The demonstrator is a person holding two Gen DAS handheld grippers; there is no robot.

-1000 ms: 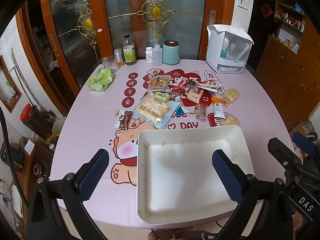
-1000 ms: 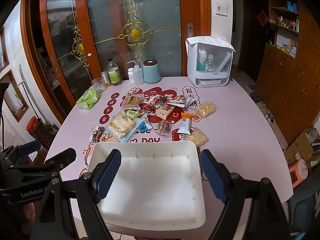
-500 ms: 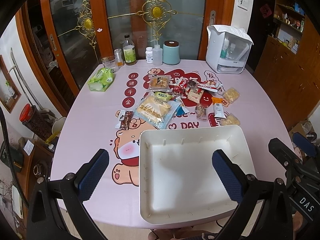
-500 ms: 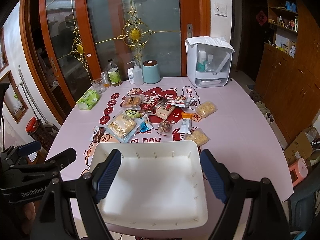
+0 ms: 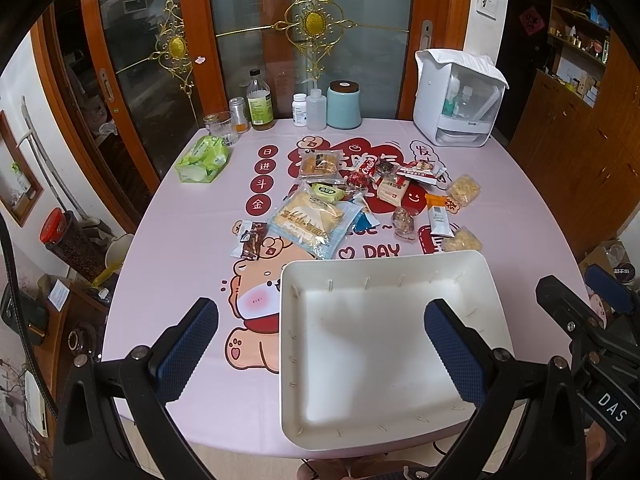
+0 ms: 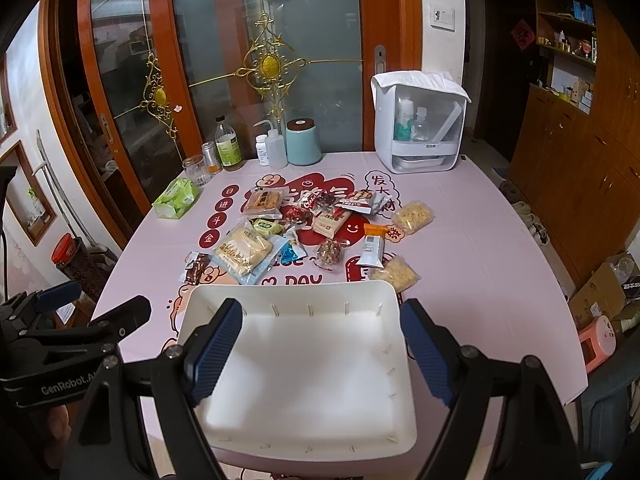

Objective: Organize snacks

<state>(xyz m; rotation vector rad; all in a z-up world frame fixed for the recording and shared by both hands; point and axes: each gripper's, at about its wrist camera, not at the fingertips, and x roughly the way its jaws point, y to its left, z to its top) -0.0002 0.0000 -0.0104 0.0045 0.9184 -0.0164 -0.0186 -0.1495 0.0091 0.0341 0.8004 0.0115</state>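
Nearest to me, my left claw (image 5: pixel 318 350) and right claw (image 6: pixel 320 354) both hang released and grasp nothing. Under them, the white tray (image 6: pixel 296 294) has shifted a little on the worktop (image 5: pixel 188 240) and is empty, so sorting has not started. Farther off, the snacks (image 6: pixel 312 226) lie scattered in the middle.

left black two-finger gripper with blue pads (image 5: pixel 320 348): jaws wide apart, angled downward | right black two-finger gripper with blue pads (image 6: pixel 320 350): jaws wide apart, angled downward, nothing gripped
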